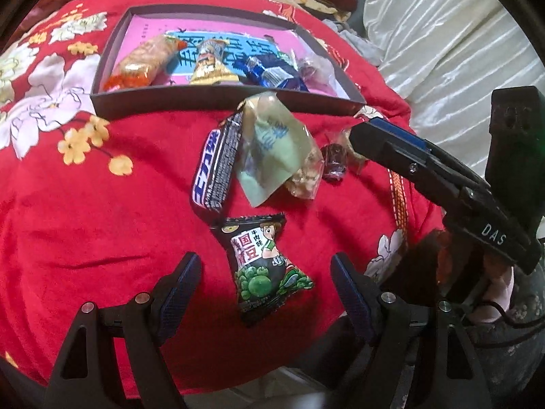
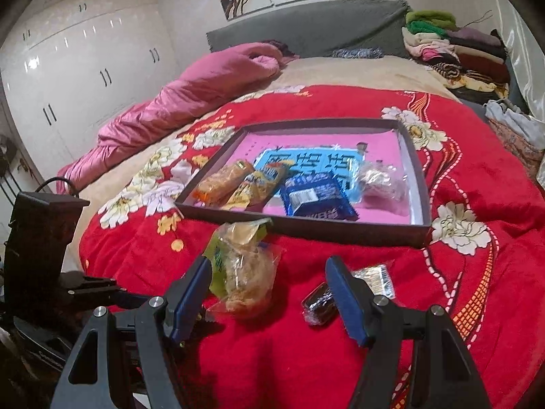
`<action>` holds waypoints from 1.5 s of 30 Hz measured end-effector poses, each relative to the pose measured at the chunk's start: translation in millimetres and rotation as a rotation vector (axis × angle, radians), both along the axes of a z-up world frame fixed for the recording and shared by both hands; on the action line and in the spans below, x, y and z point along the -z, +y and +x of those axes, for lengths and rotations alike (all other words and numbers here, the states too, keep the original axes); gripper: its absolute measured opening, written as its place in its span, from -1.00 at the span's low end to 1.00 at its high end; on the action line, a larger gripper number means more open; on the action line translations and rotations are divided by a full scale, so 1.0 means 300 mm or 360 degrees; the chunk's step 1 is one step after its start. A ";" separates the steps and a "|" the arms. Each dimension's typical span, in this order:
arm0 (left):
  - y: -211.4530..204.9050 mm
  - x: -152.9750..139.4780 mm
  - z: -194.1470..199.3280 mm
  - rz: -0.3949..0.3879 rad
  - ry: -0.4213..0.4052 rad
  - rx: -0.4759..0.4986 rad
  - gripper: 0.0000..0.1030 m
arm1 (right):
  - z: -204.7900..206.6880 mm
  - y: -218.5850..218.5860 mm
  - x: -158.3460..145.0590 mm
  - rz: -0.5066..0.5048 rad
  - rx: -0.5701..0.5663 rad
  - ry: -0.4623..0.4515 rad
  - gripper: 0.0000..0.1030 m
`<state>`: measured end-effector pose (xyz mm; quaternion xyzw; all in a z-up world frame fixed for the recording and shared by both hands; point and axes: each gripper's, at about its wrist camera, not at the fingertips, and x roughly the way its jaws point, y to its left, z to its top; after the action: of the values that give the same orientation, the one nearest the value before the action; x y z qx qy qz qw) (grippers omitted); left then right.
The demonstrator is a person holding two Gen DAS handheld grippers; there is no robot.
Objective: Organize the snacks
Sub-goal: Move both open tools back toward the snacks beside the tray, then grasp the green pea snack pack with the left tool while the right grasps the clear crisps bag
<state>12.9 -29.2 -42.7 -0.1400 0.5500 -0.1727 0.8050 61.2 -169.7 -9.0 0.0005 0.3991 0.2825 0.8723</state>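
Note:
A dark shallow box (image 1: 224, 97) (image 2: 306, 228) with a pink and blue bottom lies on the red blanket and holds several snacks. In front of it lie a black and blue candy bar (image 1: 216, 167), a pale green packet (image 1: 272, 150) (image 2: 224, 255), a clear bag of brown pieces (image 1: 306, 177) (image 2: 248, 286), a small dark sweet (image 1: 334, 163) (image 2: 316, 303) and a black pea-snack packet (image 1: 265, 266). My left gripper (image 1: 265, 293) is open, its fingers on either side of the pea-snack packet. My right gripper (image 2: 269, 293) is open and empty, low over the clear bag and dark sweet; it also shows in the left wrist view (image 1: 442, 177).
The red flowered blanket (image 1: 102, 204) (image 2: 477, 272) covers a bed. A pink quilt (image 2: 190, 102) lies at the far left, folded clothes (image 2: 456, 54) at the headboard's right, white wardrobes (image 2: 85, 68) beyond. A white ribbed cloth (image 1: 460, 51) lies to the right.

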 end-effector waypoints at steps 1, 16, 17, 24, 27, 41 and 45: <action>-0.002 0.001 0.000 0.0004 0.0000 -0.0001 0.53 | 0.001 0.006 0.007 -0.0008 -0.0015 0.0013 0.34; -0.040 0.027 0.026 0.0028 0.0016 0.0015 0.12 | 0.048 0.067 0.098 -0.0062 -0.0109 0.0155 0.30; -0.039 0.030 0.027 0.0031 0.0020 0.0011 0.07 | 0.050 0.071 0.101 -0.0062 -0.0119 0.0159 0.28; -0.028 0.056 0.036 0.0031 0.0049 -0.0014 -0.09 | 0.071 0.106 0.134 -0.0077 -0.0190 0.0195 0.04; -0.030 0.060 0.036 0.0038 0.0050 -0.0016 -0.11 | 0.074 0.124 0.148 -0.0090 -0.0224 0.0201 -0.02; -0.002 0.045 0.026 0.0025 0.0043 -0.0040 -0.33 | 0.082 0.086 0.131 -0.0026 -0.0181 0.0182 -0.23; 0.011 0.025 0.021 0.0017 0.0023 -0.0050 -0.34 | 0.090 0.044 0.103 0.0035 -0.0116 0.0146 -0.23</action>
<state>19.2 -25.8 -50.0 -0.1455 0.5546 -0.1561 0.8043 88.3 -156.6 -39.9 0.0085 0.4351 0.3182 0.8422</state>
